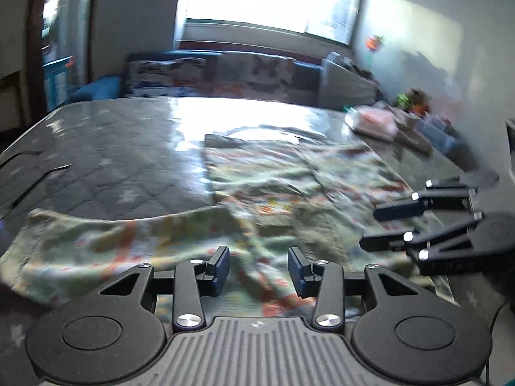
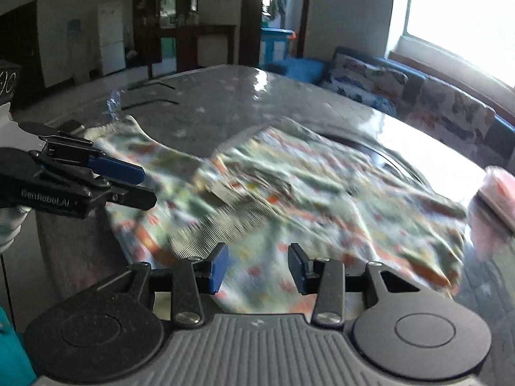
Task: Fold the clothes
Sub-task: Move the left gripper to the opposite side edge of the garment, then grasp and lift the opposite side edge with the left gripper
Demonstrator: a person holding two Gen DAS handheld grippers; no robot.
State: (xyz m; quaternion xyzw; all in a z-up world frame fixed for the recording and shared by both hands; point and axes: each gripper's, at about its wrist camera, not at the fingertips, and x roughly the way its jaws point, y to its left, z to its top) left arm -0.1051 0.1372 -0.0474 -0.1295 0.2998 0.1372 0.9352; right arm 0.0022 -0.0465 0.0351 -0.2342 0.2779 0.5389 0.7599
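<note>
A pale green garment with an orange and multicolour print (image 1: 273, 193) lies rumpled and partly spread on the grey quilted table; it also shows in the right wrist view (image 2: 289, 199). My left gripper (image 1: 259, 271) is open, its blue pads just above the garment's near edge, holding nothing. It shows from the side in the right wrist view (image 2: 148, 186), at the garment's left edge. My right gripper (image 2: 257, 268) is open over the garment's near edge, empty. It shows at the right in the left wrist view (image 1: 370, 228), over the garment's right side.
The grey star-patterned quilted table (image 1: 112, 148) has a glossy reflective far part. A pink folded item (image 1: 373, 120) and small clutter lie at its far right corner; the item also shows in the right wrist view (image 2: 499, 189). A patterned sofa (image 1: 225, 74) stands beyond the table under the window.
</note>
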